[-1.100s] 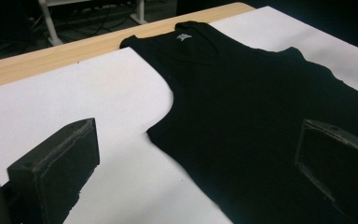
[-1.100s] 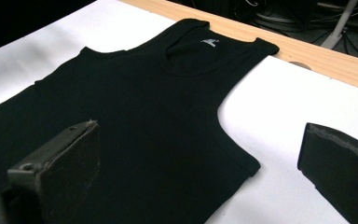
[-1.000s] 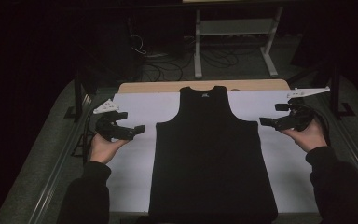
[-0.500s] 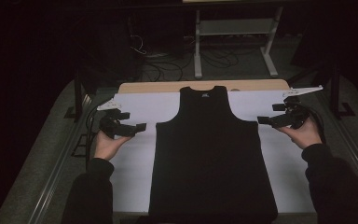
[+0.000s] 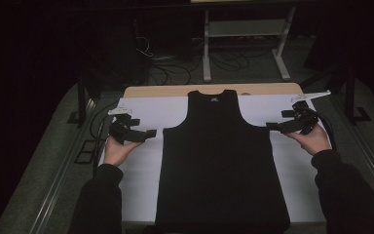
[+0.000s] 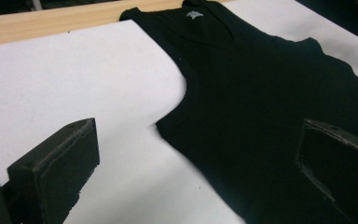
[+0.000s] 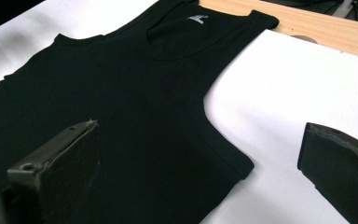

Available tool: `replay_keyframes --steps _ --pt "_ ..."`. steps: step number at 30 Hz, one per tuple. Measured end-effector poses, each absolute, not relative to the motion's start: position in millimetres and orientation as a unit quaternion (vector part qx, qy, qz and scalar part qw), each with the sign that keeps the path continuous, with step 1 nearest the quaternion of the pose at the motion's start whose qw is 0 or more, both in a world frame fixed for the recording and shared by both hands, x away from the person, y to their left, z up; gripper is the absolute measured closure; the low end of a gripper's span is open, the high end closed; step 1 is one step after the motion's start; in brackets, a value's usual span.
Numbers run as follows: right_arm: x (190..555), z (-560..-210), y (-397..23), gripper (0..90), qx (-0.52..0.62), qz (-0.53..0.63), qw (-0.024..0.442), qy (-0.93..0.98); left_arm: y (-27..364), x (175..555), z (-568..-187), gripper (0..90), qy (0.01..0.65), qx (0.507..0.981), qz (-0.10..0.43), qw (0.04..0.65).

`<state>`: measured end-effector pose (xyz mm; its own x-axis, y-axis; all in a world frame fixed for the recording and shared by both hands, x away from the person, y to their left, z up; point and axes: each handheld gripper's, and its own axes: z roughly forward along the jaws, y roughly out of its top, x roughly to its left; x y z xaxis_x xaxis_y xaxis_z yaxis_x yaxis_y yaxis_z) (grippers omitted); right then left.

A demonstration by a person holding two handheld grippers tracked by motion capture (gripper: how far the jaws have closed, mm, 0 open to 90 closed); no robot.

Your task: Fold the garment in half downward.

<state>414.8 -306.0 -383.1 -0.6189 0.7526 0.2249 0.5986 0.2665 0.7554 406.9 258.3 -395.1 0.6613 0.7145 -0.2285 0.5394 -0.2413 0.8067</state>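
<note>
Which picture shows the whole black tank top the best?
The high view: the black tank top lies flat on the white sheet, seen from neckline nearly to hem. The left gripper view shows the neckline, one armhole edge and part of the body; the right gripper view shows the neckline, the other armhole and its underarm corner.

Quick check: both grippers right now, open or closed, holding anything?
Left gripper: open, holding nothing, beside the black tank top's side edge.
Right gripper: open, holding nothing, at the tank top's opposite edge.
</note>
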Motion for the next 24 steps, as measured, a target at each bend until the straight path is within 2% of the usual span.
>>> replay_keyframes --steps 24 --pt "433.8 -411.8 -311.4 0.0 0.454 0.409 0.077 0.788 248.4 428.8 -421.9 0.0 0.420 0.780 0.074 0.457"
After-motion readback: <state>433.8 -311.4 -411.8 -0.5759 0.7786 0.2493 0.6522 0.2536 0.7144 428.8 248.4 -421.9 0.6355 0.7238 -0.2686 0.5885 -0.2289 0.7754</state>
